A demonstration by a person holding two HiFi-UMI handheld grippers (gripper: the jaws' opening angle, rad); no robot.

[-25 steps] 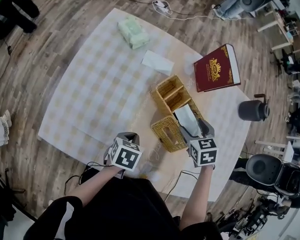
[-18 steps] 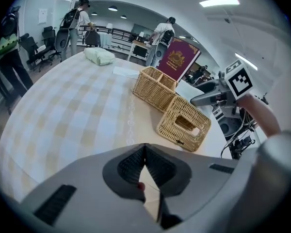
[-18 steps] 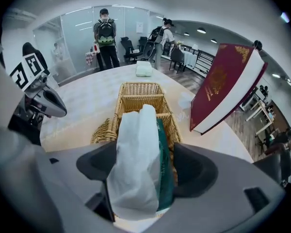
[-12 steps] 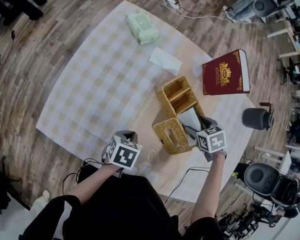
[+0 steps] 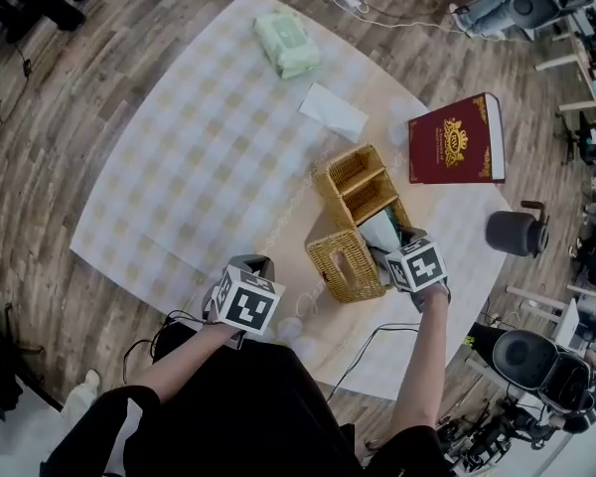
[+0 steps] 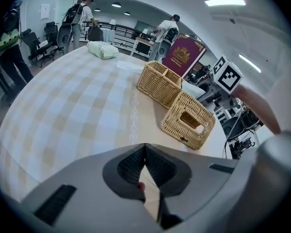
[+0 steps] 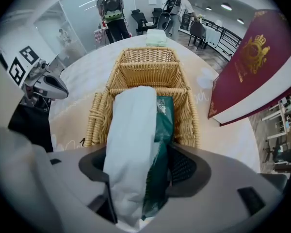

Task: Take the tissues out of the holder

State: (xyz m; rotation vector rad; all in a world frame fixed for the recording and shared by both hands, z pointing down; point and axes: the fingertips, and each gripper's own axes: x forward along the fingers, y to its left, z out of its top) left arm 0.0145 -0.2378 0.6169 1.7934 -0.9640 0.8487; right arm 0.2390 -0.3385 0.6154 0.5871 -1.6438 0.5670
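Right gripper [image 7: 138, 178] is closing on the tissue pack [image 7: 133, 130], 1 pad against each side. The pack stands upright in the near slot of the wicker holder [image 7: 146, 68], its near end poking back between the jaws. Left gripper [image 6: 145, 171] is off to the side over the table [image 5: 209, 147], jaws together, nothing in them.

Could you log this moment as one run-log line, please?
right gripper closing around tissue pack in wicker holder | left gripper shut, empty | step: grasping
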